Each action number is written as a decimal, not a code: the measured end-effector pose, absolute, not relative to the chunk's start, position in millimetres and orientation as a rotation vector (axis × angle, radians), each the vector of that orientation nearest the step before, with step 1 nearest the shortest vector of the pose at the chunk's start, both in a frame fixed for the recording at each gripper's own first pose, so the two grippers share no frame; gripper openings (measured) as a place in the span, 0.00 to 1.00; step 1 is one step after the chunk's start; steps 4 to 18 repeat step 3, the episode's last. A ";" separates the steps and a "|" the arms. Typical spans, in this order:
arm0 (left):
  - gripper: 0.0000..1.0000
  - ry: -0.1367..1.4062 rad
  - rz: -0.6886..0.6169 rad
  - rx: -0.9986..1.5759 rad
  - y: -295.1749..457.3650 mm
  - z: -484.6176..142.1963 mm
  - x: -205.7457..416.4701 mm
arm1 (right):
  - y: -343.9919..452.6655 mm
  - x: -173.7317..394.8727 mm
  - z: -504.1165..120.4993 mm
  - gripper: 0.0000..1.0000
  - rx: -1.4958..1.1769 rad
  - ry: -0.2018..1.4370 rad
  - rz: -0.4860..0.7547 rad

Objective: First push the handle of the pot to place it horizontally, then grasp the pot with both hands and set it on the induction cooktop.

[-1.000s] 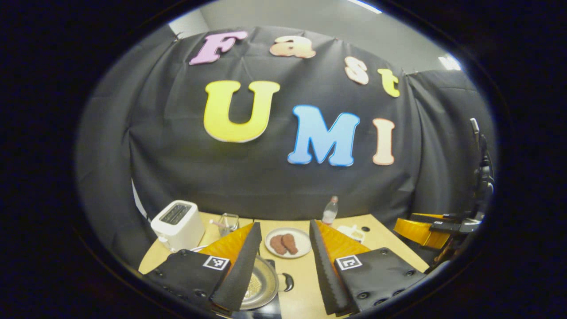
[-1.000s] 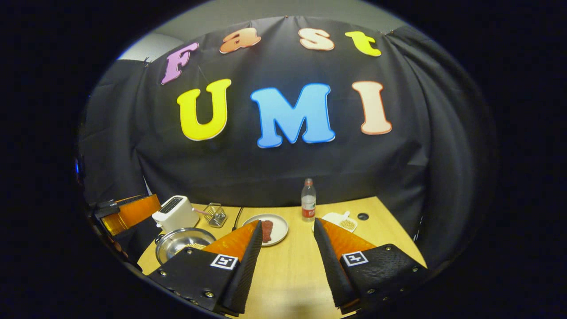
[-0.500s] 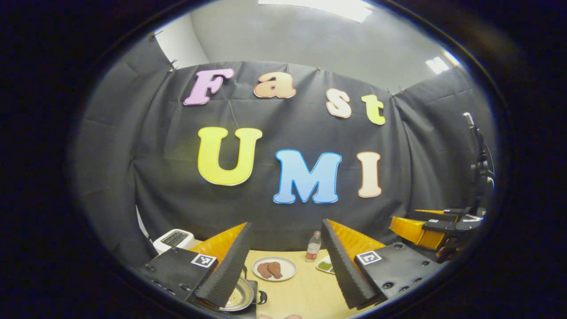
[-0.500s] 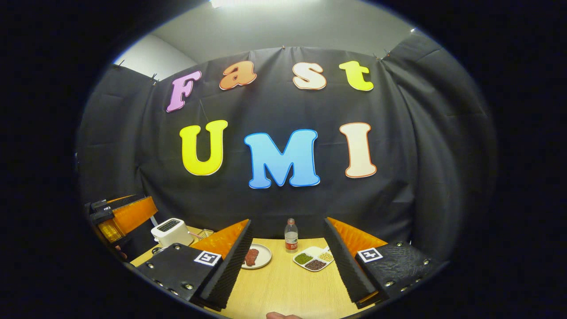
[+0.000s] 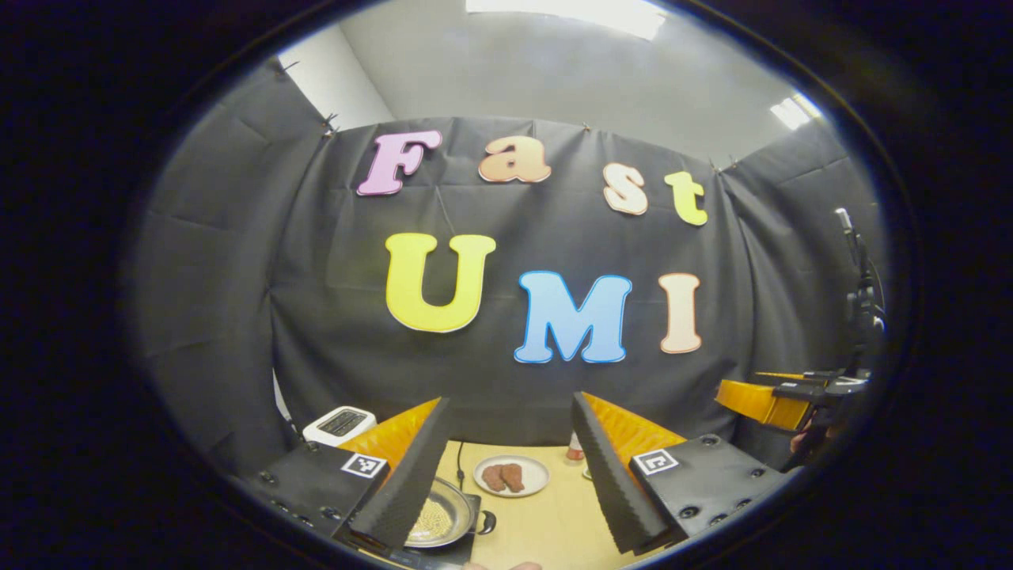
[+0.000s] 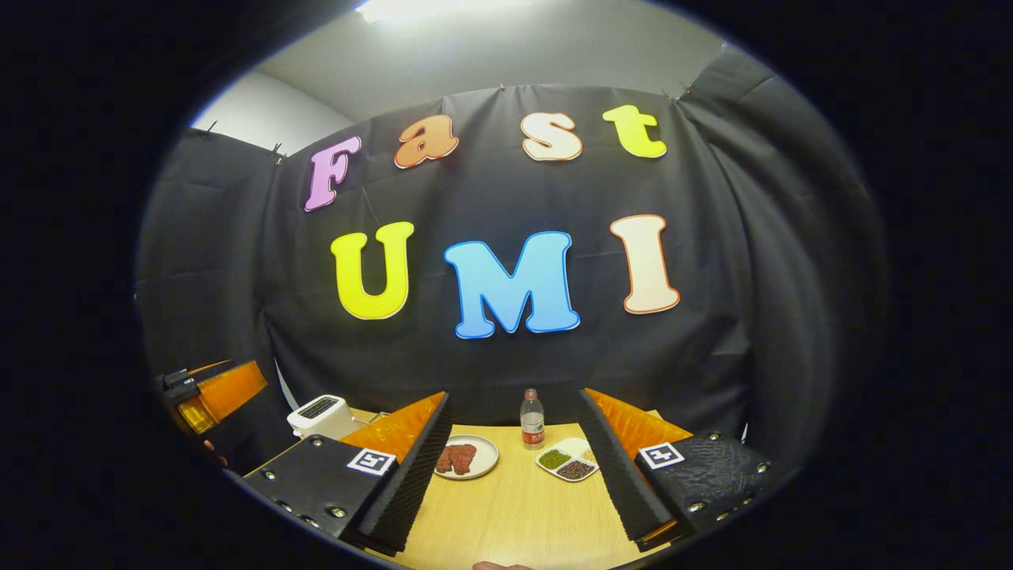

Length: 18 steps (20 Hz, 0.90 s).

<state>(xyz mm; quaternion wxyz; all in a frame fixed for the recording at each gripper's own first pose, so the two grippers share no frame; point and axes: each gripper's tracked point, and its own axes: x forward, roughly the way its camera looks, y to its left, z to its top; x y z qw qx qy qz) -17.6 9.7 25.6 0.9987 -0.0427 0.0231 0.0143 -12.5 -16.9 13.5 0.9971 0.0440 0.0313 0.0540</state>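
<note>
In the left gripper view, the left gripper (image 5: 506,475) has its jaws released; the steel pot (image 5: 439,521) sits low, left of centre, on the black induction cooktop (image 5: 443,552), side handle (image 5: 487,522) pointing right. The right gripper (image 6: 513,475), jaws likewise released, faces bare worktop (image 6: 506,514), farther from the pot.

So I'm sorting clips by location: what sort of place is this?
Likely a staged kitchen booth, not a real home: black cloth wall behind a light wooden table, with a white toaster, a round steel pot and a white plate of reddish meat.
</note>
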 end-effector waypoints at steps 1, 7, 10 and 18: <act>1.00 0.059 0.022 -0.090 13.0 25.5 -20.2 | -15.2 -15.9 16.5 0.96 0.086 0.062 0.096; 0.97 0.038 0.015 -0.092 25.4 38.9 -28.3 | -8.5 -24.7 21.8 0.96 0.091 0.048 0.088; 0.97 0.038 0.015 -0.092 25.4 38.9 -28.3 | -8.5 -24.7 21.8 0.96 0.091 0.048 0.088; 0.97 0.038 0.015 -0.092 25.4 38.9 -28.3 | -8.5 -24.7 21.8 0.96 0.091 0.048 0.088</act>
